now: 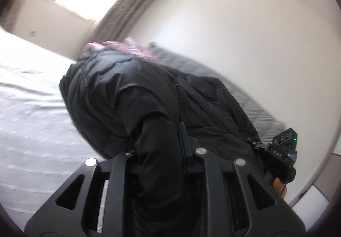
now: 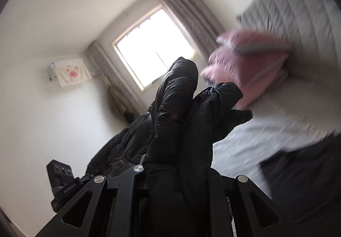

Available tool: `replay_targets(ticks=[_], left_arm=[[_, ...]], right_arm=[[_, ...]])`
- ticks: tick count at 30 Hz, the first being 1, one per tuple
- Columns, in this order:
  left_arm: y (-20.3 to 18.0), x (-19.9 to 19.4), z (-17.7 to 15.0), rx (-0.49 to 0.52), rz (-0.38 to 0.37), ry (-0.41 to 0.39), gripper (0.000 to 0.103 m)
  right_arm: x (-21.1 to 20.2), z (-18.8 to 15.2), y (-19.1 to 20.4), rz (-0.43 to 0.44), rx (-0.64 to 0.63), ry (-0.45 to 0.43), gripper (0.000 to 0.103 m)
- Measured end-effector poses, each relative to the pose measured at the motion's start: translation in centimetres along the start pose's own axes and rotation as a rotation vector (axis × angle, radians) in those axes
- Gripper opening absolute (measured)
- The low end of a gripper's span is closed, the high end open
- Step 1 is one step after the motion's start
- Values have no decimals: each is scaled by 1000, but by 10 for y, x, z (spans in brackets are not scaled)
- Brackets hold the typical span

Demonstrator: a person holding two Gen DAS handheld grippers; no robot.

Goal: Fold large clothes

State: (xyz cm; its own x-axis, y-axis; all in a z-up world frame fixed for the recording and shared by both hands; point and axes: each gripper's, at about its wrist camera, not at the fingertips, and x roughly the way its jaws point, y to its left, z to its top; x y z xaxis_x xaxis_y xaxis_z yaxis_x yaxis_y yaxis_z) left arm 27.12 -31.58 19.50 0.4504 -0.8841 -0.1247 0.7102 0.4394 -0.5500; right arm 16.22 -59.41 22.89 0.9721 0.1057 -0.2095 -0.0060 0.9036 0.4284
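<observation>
A large black puffer jacket (image 1: 132,96) hangs lifted above the white bed (image 1: 27,109). My left gripper (image 1: 162,156) is shut on a bunch of its fabric, which fills the space between the fingers. My right gripper (image 2: 177,166) is shut on another part of the black jacket (image 2: 177,104), which rises in front of the camera. The right gripper's body (image 1: 281,151) shows in the left wrist view at the right edge of the jacket; the left gripper's body (image 2: 60,175) shows in the right wrist view at lower left. Both pairs of fingertips are hidden by fabric.
A pink folded garment (image 2: 249,66) lies on the bed next to a grey quilted blanket (image 2: 294,2); they also show in the left wrist view, pink garment (image 1: 127,47), blanket (image 1: 234,92). A bright window (image 2: 153,45) with grey curtains (image 2: 191,15) and white walls stand behind.
</observation>
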Motion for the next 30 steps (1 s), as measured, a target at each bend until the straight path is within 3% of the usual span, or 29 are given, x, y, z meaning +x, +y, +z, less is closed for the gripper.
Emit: replay_targets(ticks=[2,5,7,9,12,13,15,16,17,19,22,24,26,28,30], left_arm=[[-28,28,-9,11,-72,-3,23],[-50,80,-41,-50,-165,9,23],[-51,124,-85,-123,-162,106,23],[-44,162,-143,-174,-149,248,25],[-27,210,-235,-180,-64,527,26],[-17,220,-257,-202,-50,579,30],[5,209,-267,-271,-110,538,33],[8,205,-265,-281,-112,541,33],[10,198,-257,-276,-104,541,33],[9,184,-244,-258,-103,520,33],[-1,153,-228,-191,-95,485,34],[-7,133,-221,-105,-33,463,40],[-16,115,-215,-21,57,449,52],[-28,95,-214,72,184,427,54],[-42,72,-215,157,260,407,62]], right_arm=[[-35,31,-11,-49,-29,-53,16],[-86,62,-42,-119,-38,-125,16],[-112,70,-72,-185,-52,-150,16],[-123,67,-117,-255,-2,-112,17],[-127,26,-216,-386,173,4,23],[-126,6,-248,-441,236,58,29],[-122,-47,-313,-593,397,181,42],[-123,-72,-335,-620,453,203,49],[-127,-82,-342,-589,480,178,52],[-142,-89,-345,-536,531,77,55],[-152,-75,-332,-614,488,79,62],[-162,-62,-314,-664,430,62,65],[-181,-55,-281,-691,357,-4,81],[-202,-53,-243,-708,292,-83,84],[-213,-64,-205,-686,245,-102,84]])
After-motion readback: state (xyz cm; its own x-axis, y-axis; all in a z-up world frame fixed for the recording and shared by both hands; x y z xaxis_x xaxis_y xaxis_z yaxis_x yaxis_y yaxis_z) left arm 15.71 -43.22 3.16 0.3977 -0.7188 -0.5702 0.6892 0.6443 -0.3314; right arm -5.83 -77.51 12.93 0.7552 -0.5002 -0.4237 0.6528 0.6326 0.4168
